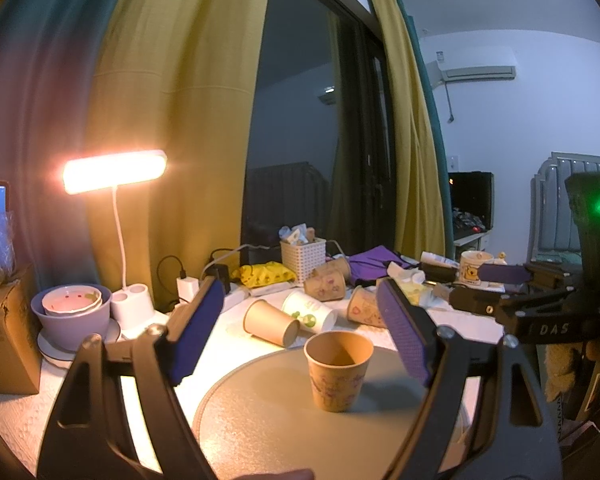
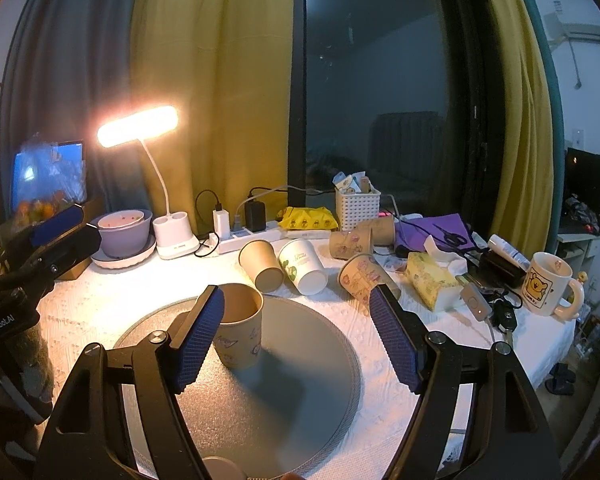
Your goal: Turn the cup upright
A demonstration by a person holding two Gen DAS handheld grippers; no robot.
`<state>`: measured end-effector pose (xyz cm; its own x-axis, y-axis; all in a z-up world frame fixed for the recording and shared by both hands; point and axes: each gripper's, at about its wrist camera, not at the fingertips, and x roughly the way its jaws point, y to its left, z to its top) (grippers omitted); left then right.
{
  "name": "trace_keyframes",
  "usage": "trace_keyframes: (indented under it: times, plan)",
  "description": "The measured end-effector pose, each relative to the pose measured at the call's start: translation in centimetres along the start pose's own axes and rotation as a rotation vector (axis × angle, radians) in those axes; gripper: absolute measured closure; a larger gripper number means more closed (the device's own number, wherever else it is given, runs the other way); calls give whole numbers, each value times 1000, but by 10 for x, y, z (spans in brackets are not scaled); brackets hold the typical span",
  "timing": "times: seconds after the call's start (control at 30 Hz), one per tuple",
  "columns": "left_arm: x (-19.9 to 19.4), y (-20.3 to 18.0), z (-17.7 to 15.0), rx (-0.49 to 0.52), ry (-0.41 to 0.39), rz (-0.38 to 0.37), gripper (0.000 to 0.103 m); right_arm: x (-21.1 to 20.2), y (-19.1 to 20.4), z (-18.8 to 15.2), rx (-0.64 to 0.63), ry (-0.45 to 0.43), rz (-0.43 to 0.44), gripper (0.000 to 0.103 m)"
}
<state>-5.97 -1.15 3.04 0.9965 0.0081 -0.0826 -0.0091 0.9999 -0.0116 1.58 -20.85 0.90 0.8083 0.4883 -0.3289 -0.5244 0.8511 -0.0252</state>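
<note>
A brown paper cup (image 1: 338,370) with small drawings stands upright, mouth up, on the round grey mat (image 1: 276,424). My left gripper (image 1: 302,334) is open and empty, its blue pads wide apart just in front of and above the cup. In the right wrist view the same cup (image 2: 240,326) stands on the mat (image 2: 284,392), partly hidden behind the left pad. My right gripper (image 2: 296,336) is open and empty, with the cup toward its left side.
Several paper cups lie on their sides behind the mat, among them a plain brown one (image 2: 260,264) and a white one (image 2: 304,266). A lit desk lamp (image 2: 172,236), stacked bowls (image 2: 124,232), a power strip (image 2: 244,236), a white basket (image 2: 358,208), a tissue pack (image 2: 432,284) and a mug (image 2: 548,284) crowd the table.
</note>
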Motion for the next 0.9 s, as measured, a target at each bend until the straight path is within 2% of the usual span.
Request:
trace_keyframes:
  times: [0.9]
  plan:
    - [0, -1, -3, 5, 7, -9, 23, 1, 3, -4, -8, 13, 13, 25]
